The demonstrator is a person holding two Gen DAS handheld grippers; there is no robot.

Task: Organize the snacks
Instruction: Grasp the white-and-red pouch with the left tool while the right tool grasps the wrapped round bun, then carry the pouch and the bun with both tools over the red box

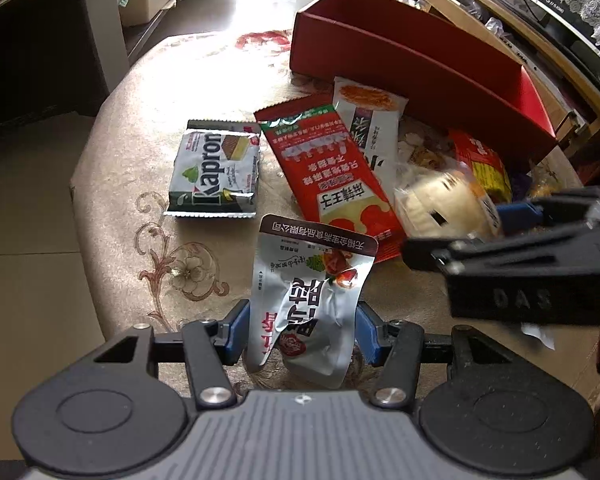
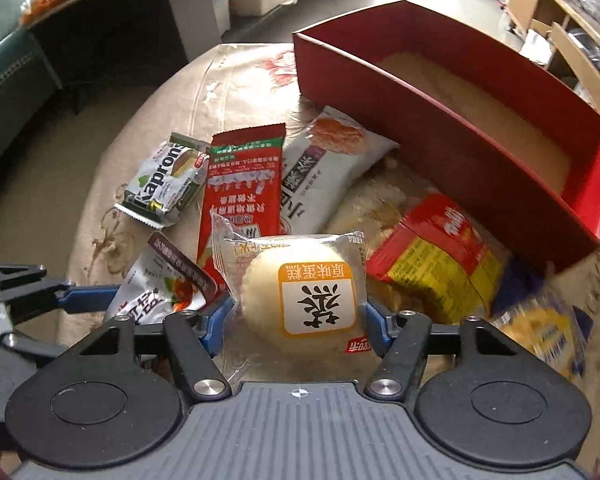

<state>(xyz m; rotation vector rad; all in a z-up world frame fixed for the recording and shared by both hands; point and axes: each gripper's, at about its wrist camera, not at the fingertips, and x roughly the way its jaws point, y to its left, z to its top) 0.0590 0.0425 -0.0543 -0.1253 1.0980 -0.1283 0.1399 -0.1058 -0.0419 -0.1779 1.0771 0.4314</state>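
A: So how far along is the snack sorting?

B: Barely started, I'd say. The red box (image 2: 452,128) looks empty, just its pale lining showing. The Kapron wafer (image 1: 216,174), long red packet (image 1: 332,176), white noodle-print pack (image 2: 324,168) and red-yellow pack (image 2: 440,264) all lie loose on the tablecloth (image 1: 148,184) beside it.

A: And the grippers?

B: Left gripper (image 1: 300,330) pinches a crumpled silver pouch (image 1: 304,300), jaws narrow. Right gripper (image 2: 298,320) has its jaws round a wrapped steamed cake (image 2: 304,288), pads against the wrapper, near the box.
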